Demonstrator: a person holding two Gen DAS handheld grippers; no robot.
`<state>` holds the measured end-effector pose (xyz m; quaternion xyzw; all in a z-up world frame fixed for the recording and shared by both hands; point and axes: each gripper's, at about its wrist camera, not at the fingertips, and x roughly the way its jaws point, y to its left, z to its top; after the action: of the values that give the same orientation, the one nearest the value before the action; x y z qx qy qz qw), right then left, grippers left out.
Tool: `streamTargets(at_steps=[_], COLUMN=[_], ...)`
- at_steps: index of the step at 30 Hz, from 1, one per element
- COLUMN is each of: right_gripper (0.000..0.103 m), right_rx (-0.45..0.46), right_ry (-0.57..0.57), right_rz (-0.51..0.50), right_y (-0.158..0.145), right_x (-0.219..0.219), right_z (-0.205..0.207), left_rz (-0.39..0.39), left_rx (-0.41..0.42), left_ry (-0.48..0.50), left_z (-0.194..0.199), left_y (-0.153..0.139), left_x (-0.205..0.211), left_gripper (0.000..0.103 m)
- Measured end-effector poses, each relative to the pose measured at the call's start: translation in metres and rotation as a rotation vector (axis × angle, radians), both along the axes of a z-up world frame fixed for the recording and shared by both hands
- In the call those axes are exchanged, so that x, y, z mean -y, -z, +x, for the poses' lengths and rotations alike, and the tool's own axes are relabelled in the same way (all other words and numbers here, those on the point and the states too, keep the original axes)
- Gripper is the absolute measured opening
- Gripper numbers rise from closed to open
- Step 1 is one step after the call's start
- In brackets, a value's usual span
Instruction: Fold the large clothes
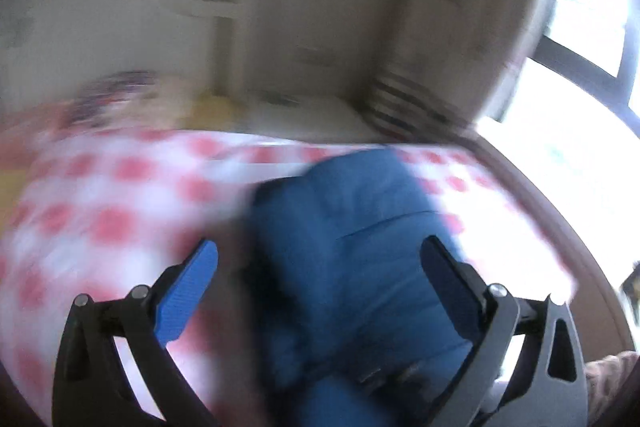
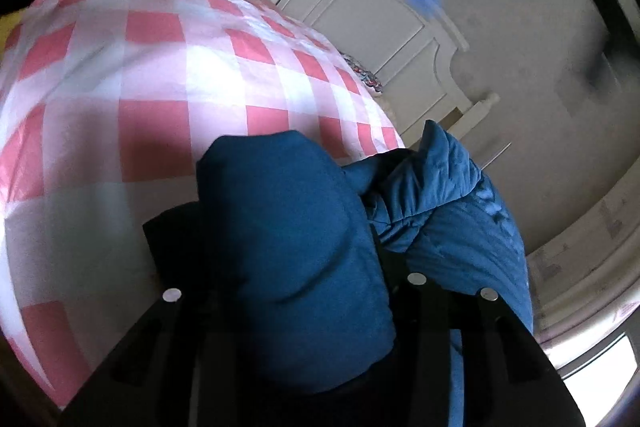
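**Jaws wide on the left, buried in padding on the right**

Jaws of the left gripper [image 1: 320, 269] stand wide apart, blue pad to one side and dark pad to the other, with the blue padded jacket [image 1: 360, 259] bulging up between them; neither pad visibly presses the cloth, so I read this one as open and holding nothing. Beyond those jaws, the red-and-white checked cover [image 1: 120, 187] stretches away, badly smeared by motion.

On the right gripper [image 2: 280, 227], the fingertips are hidden: a thick fold of the jacket [image 2: 288, 227] drapes over and between the fingers. Whether the pads pinch it or merely lie under it, I cannot tell. More of the jacket is bunched to the right of those jaws, hanging past the cover's edge [image 2: 352, 131].

The garment looks soft, puffy and light for its bulk, probably springy, with a smooth shell that may slip. A seam, hem or cuff would give a firmer hold than a fat quilted panel.

Only the right view is sharp enough to show quilting and the white headboard [image 2: 384, 27]; only the left shows a bright window [image 1: 584, 27] and clearly parted jaws.
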<state>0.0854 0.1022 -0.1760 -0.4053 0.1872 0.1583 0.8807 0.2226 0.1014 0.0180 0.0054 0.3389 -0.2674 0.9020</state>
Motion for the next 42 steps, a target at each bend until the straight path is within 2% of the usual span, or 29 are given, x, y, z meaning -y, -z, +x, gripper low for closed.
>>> streamTargets(at_steps=[1,3,6,8,10,11,12,14,16,19,22,24,26,28,32,34,37,38,40,42], right_gripper=[0.042,0.045,0.049,0.052,0.055,0.057,0.065,0.075,0.072,0.069,0.069,0.069,0.069,0.069,0.069,0.069,0.067,0.068,0.068,0.068], right_rx=[0.003,0.004,0.017,0.022,0.003,-0.027,-0.064,-0.16,-0.227,-0.191,-0.162,-0.178,-0.224,-0.274,-0.372,-0.384,-0.426,-0.49,-0.564,-0.57], right_ry=[0.003,-0.003,-0.015,-0.034,-0.065,-0.09,-0.123,-0.221,-0.284,-0.26,-0.146,-0.032,0.128,0.22,0.293,0.3,0.346,0.352,0.353,0.342], right_rz=[0.003,0.02,0.003,0.01,0.017,0.029,0.06,0.166,0.28,0.368,0.445,0.556,0.648,0.703,0.832,0.788,0.552,0.475,0.468,0.41], right_y=[0.001,0.003,0.004,0.004,0.001,-0.003,-0.01,-0.027,-0.049,-0.078,-0.097,-0.107,-0.108,-0.106,-0.105,-0.1,-0.067,-0.047,-0.034,-0.03], right_x=[0.0,0.011,0.008,0.009,0.013,0.017,0.024,0.044,0.073,0.119,0.163,0.203,0.237,0.256,0.271,0.259,0.217,0.201,0.19,0.181], right_z=[0.0,0.003,0.0,-0.003,-0.01,-0.014,-0.021,-0.035,-0.047,-0.046,-0.01,0.037,0.095,0.137,0.215,0.244,0.29,0.305,0.319,0.326], left_rz=[0.067,0.15,0.289,0.354,0.268,0.254,0.255,0.234,0.181,0.135,0.094,0.096,0.112,0.117,0.118,0.114,0.09,0.086,0.067,0.05], left_rx=[-0.018,-0.026,-0.176,-0.151,-0.144,-0.131,-0.101,-0.069,-0.065,-0.06,-0.062,-0.056,-0.043,-0.038,-0.032,-0.03,-0.036,-0.036,-0.043,-0.052], left_ry=[0.067,0.081,0.107,0.117,0.121,0.109,0.095,0.064,0.037,-0.019,-0.072,-0.082,-0.093,-0.099,-0.127,-0.152,-0.203,-0.224,-0.265,-0.276], left_z=[0.015,0.041,0.089,0.101,0.102,0.1,0.096,0.093,0.096,0.098,0.098,0.094,0.093,0.09,0.089,0.088,0.088,0.089,0.09,0.091], left_y=[0.003,0.017,0.065,0.091,0.105,0.109,0.112,0.116,0.119,0.125,0.127,0.124,0.123,0.122,0.121,0.122,0.123,0.123,0.125,0.126], left_x=[0.025,0.052,0.078,0.078,0.064,0.06,0.056,0.047,0.036,0.024,0.013,0.012,0.013,0.013,0.01,0.006,-0.003,-0.006,-0.014,-0.017], left_gripper=[0.101,0.101,0.101,0.101,0.101,0.101,0.101,0.101,0.101,0.101,0.101,0.101,0.101,0.101,0.101,0.101,0.101,0.101,0.101,0.101])
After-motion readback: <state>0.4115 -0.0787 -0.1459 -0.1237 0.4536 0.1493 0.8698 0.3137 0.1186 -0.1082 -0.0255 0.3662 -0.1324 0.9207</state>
